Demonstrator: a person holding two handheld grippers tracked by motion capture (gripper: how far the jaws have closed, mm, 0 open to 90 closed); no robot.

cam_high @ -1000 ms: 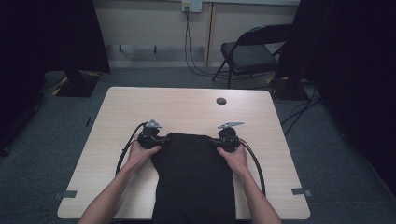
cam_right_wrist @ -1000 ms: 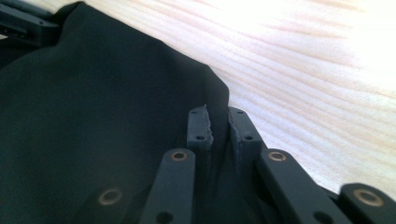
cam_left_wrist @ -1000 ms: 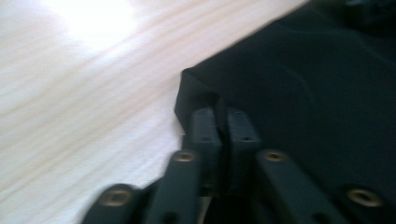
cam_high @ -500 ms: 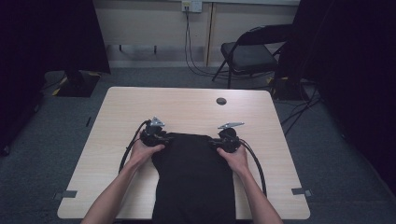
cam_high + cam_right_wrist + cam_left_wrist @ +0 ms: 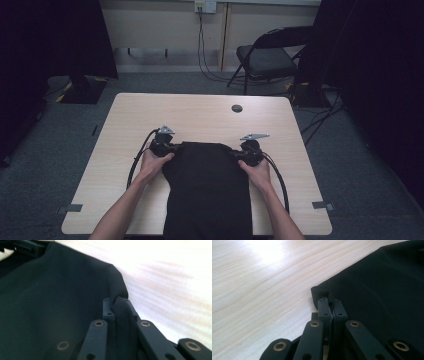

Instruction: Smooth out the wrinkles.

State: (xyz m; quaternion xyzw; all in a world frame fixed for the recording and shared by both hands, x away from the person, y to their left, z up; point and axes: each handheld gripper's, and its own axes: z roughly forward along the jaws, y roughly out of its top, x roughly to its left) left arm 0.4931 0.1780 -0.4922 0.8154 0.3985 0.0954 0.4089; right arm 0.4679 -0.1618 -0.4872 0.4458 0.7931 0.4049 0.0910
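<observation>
A black cloth (image 5: pixel 207 190) lies spread on the light wooden table (image 5: pixel 200 117), running from mid-table down past the near edge. My left gripper (image 5: pixel 169 147) is shut on the cloth's far left corner (image 5: pixel 320 293), its jaws pressed together on the fabric. At the far right corner (image 5: pixel 119 293) my right gripper (image 5: pixel 239 151) is shut too, with a fold of cloth bunched between its jaws. Both hands rest low on the tabletop, one at each side of the cloth.
A small dark round disc (image 5: pixel 237 108) sits on the far part of the table. Black cables (image 5: pixel 136 160) loop from each gripper along the tabletop. Behind the table stands a folding chair (image 5: pixel 267 57), with dark curtains on both sides.
Both grippers have moved a little toward the far side of the table, drawing the cloth's top edge with them. The grips are unchanged.
</observation>
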